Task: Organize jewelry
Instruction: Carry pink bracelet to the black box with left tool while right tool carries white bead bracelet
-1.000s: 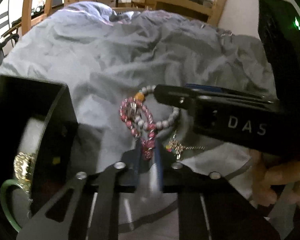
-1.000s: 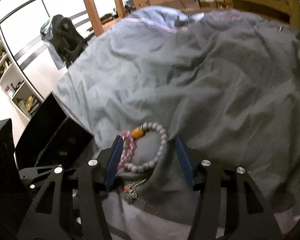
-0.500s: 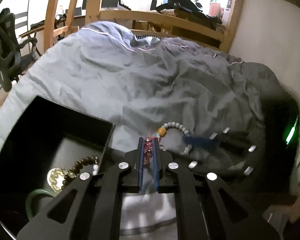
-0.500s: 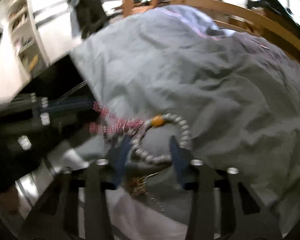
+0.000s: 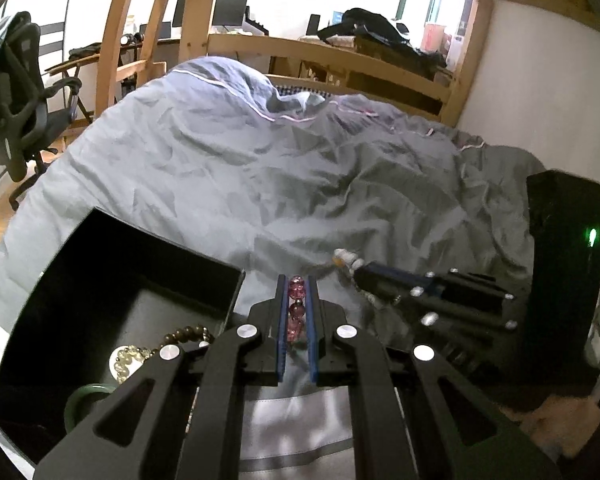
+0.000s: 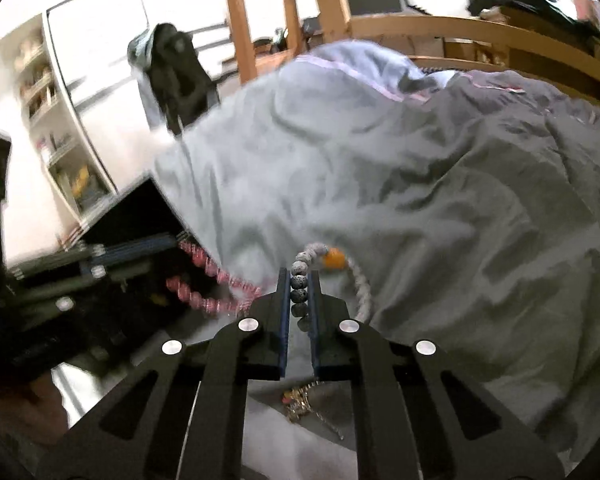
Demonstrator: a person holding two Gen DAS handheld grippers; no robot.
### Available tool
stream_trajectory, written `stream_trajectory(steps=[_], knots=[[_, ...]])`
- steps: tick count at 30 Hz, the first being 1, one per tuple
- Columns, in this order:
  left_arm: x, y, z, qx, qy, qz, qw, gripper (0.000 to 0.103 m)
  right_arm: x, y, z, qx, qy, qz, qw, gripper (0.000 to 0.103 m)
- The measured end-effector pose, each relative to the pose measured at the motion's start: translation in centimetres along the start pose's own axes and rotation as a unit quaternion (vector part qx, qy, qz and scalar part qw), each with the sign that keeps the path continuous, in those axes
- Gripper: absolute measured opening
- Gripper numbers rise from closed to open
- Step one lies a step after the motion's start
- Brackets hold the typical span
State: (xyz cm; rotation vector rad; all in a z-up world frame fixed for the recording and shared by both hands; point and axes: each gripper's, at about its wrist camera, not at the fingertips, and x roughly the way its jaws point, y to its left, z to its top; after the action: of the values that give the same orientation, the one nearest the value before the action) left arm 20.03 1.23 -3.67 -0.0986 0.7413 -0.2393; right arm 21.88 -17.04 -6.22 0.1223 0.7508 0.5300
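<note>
The crumpled grey cloth duvet [image 5: 284, 184] looks soft and matt, creased all over, with a paler, slightly shiny fabric band near its front edge. The open black box [image 5: 112, 276] has smooth, faintly glossy walls. Inside it lie a dark brown bead bracelet [image 5: 186, 333] with polished beads, a translucent pale yellow bead bracelet [image 5: 126, 358] and a smooth glossy green bangle [image 5: 78, 400]. The pink bead bracelet [image 5: 296, 304] looks glassy and translucent. The grey speckled bead bracelet [image 6: 300, 280] appears matt and rough like stone, with one glossy orange bead [image 6: 334, 259]. Both black grippers look like matt plastic with shiny metal screw heads [image 5: 248, 331]. The light wooden bed frame [image 5: 332, 56] looks smooth.
</note>
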Motion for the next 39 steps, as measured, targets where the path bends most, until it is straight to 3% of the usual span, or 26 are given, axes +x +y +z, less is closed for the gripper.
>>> stream_trajectory(steps=[6,18,28,39], knots=[[-1.4,-0.3,0.6,0.003,-0.013,-0.007,0.9999,0.008,-1.6,-0.6,1.3,0.037,-0.027,0.029,0.999,0.009],[-4.1,-0.3,1.2,0.004,-0.022,0.002,0.9997,0.008,-3.7,1.3,2.1,0.027,-0.047,0.055,0.997,0.009],[-6.7,1.2,1.2,0.017,-0.011,0.046,0.9987,0.008,-3.5,4.9,2.6,-0.038,-0.006,0.022,0.999,0.009],[-9.9,3.6,1.6,0.023,-0.021,0.085,0.9959,0.008,-5.3,9.3,3.4,-0.096,-0.023,0.026,0.995,0.009]])
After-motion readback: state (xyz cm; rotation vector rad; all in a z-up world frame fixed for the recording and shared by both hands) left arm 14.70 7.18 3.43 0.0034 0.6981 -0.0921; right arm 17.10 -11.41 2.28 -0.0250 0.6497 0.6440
